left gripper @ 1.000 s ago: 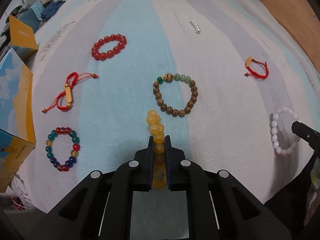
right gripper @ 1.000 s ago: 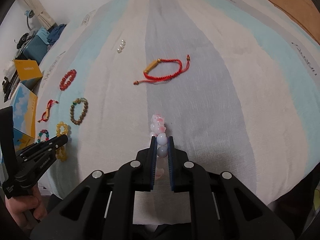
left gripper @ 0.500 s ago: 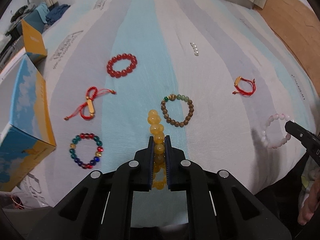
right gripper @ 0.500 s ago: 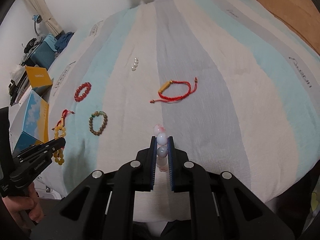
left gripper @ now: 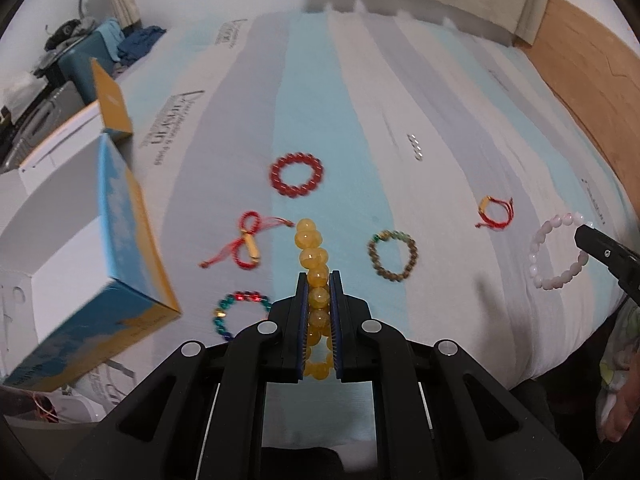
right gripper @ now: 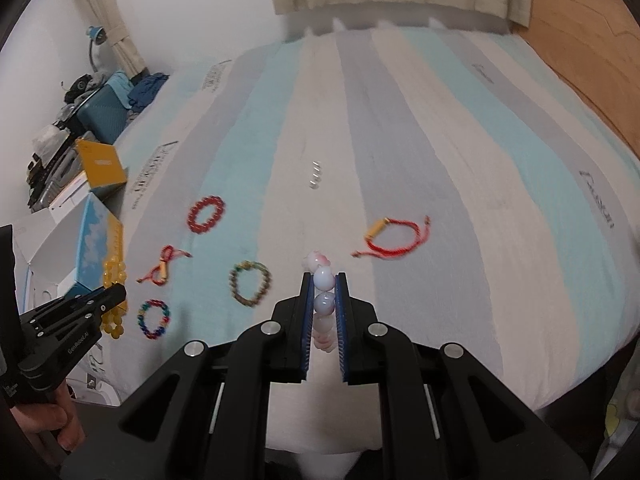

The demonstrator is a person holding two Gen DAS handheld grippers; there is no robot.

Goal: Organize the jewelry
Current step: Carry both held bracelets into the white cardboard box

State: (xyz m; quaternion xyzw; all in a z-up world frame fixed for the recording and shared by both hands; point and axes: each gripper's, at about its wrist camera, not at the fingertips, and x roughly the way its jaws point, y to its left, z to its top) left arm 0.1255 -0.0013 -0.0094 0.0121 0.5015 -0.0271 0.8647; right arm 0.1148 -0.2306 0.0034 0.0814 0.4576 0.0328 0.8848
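Observation:
My left gripper (left gripper: 319, 276) is shut on a yellow bead bracelet (left gripper: 310, 248) and holds it above the bed; both also show in the right wrist view (right gripper: 114, 292). My right gripper (right gripper: 323, 278) is shut on a pale pink bead bracelet (right gripper: 322, 280), which shows as a ring in the left wrist view (left gripper: 558, 256). On the striped bedsheet (left gripper: 400, 80) lie a red bead bracelet (left gripper: 297, 175), a brown-and-green bead bracelet (left gripper: 393, 255), a multicolour bead bracelet (left gripper: 236, 310) and two red cord bracelets (left gripper: 248, 246) (left gripper: 494, 212).
An open blue-and-yellow cardboard box (left gripper: 120, 240) stands at the bed's left edge. A short row of white pearls (left gripper: 416, 147) lies farther back. A wooden headboard (left gripper: 580, 52) runs along the right. Cluttered luggage (right gripper: 104, 112) stands at the far left.
Both grippers have risen and drawn back from the bed with their bracelets. The box has come closer on the left.

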